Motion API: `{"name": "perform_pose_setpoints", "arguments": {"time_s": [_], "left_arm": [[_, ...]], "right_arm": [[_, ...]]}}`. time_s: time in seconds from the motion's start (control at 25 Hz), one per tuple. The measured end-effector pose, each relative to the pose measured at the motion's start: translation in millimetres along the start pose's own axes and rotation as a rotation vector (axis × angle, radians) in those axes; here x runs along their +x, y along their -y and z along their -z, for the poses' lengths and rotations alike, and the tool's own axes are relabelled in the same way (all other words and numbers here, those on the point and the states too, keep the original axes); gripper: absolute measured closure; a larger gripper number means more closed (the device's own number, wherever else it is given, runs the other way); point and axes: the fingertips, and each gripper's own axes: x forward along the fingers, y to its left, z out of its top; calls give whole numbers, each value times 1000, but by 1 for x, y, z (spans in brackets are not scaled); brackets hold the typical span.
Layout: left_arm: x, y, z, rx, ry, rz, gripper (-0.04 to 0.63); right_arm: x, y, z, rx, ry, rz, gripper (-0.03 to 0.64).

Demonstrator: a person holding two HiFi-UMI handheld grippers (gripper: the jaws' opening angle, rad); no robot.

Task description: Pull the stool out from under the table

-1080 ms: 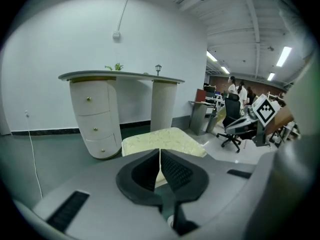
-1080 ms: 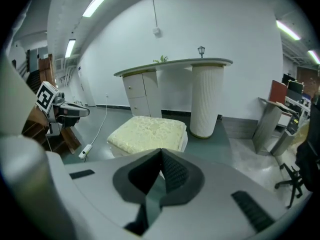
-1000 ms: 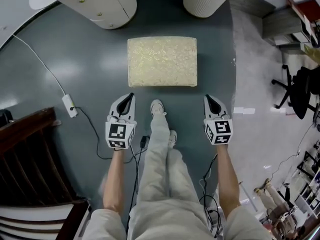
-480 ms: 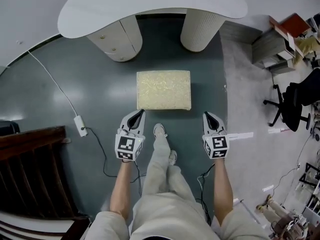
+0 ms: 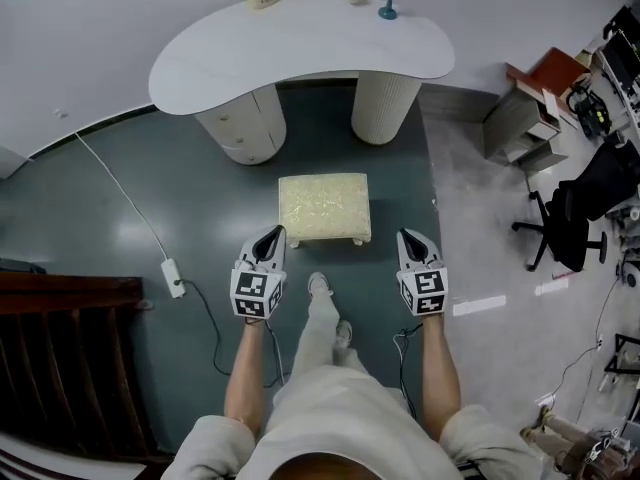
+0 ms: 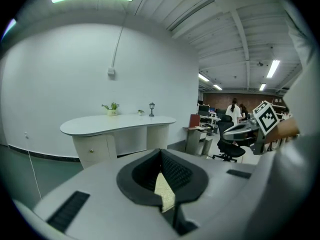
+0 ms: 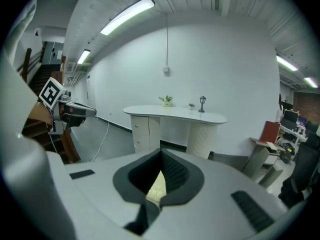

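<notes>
Before table [image 5: 300, 48], stool [image 5: 323, 206] just ahead between left gripper [image 5: 274, 234] and right gripper [image 5: 406, 237], fingers [image 6: 176, 172] clenched, empty.

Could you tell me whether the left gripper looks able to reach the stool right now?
Probably yes. In the head view the left gripper sits by the near left corner of the stool with nothing between them, but its jaws are shut and would need opening.

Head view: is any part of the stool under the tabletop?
No: the stool stands clear of the table, with a strip of bare floor showing between them.
</notes>
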Motion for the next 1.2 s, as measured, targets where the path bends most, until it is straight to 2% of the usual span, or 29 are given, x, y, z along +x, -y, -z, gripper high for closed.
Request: {"name": "perform_pose_setpoints", "arguments": {"time_s": [0.2,0.6,0.96,1.2], "left_arm": [[-38,19,-23,5,28,-12,584],[-102,61,-37,26,47,-24,584],[-149,92,-38,39,68,-38,584],[-165,101,-34,43,74,-45,584]], "right_arm": [[-49,-3,-19,3,28,21,621],[-140,-7,-16,13,49,62,621],[-202,-15,-8,19,86,77,621],[-221,-19,-8,23,113,85,621]]}}
